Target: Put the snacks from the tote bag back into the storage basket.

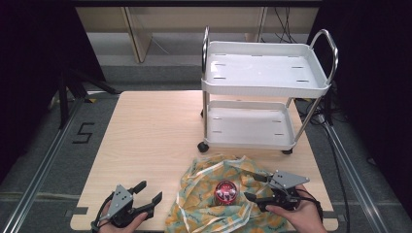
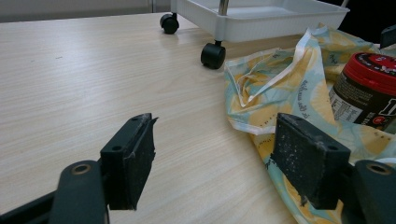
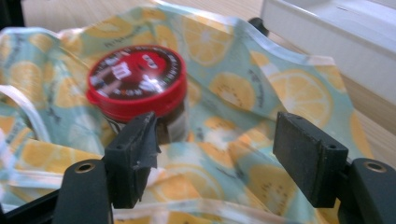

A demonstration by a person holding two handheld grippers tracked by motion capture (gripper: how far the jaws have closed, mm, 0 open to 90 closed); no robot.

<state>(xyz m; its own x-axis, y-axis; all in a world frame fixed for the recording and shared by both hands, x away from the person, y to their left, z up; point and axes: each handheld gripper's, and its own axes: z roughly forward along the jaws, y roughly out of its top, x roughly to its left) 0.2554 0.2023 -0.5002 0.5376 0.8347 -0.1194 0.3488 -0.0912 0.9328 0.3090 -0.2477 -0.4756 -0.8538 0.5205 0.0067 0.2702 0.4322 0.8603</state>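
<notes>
**Jar on cloth, both grippers spread**

Where the lemon-print cloth (image 1: 218, 199) lies bunched at the near edge of the table (image 1: 150, 141), we find a small jar (image 1: 226, 191) with a red lid standing upright on it, roughly at the cloth's middle. In the right gripper view the jar's lid is slightly blurred, and the jar sits just beyond the left jaw, not between the jaws.

We note the right gripper (image 1: 253, 187), held in the person's right hand (image 1: 296, 216), hovering over the cloth just right of the jar, jaws spread wide and gripping nothing. The left gripper (image 1: 149, 191), in the left hand (image 1: 119, 223), sits near the table's front edge, left of the cloth, jaws likewise spread apart with bare tabletop between them.

Beyond the cloth stands a white two-shelf cart (image 1: 267, 92) on black wheels, its near wheels close to the cloth's far edge. Both shelves look bare.
</notes>
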